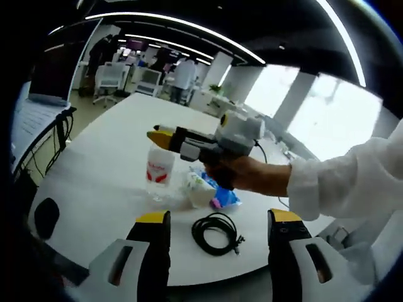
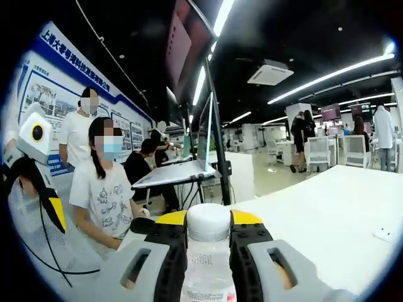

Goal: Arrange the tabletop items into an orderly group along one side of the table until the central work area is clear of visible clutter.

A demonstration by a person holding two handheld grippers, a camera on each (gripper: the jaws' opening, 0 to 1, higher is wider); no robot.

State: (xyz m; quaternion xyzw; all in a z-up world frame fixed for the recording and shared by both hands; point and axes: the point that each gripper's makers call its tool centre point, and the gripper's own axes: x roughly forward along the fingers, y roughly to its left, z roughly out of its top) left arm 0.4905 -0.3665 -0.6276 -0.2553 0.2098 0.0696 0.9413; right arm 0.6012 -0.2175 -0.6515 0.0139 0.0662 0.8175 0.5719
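A clear plastic bottle (image 1: 160,171) with a red label and white cap (image 2: 209,221) stands upright between the yellow-tipped jaws of my right gripper (image 1: 165,137), which is shut on its neck. A hand (image 1: 252,175) in a white sleeve holds that gripper. Whether the bottle's base touches the white table (image 1: 107,163) I cannot tell. Beside the bottle lies a blue and white packet (image 1: 214,190), and in front of it a coiled black cable (image 1: 216,233). My left gripper (image 1: 219,217) hangs open over the near table edge, above the cable, holding nothing. In the right gripper view my right gripper (image 2: 209,220) grips the bottle.
A black rounded object (image 1: 45,217) lies at the table's left edge. A laptop (image 2: 170,173) on a stand and a dark monitor (image 2: 187,44) are beyond the table, with people (image 2: 104,189) seated close by. Office chairs (image 2: 318,153) stand farther back.
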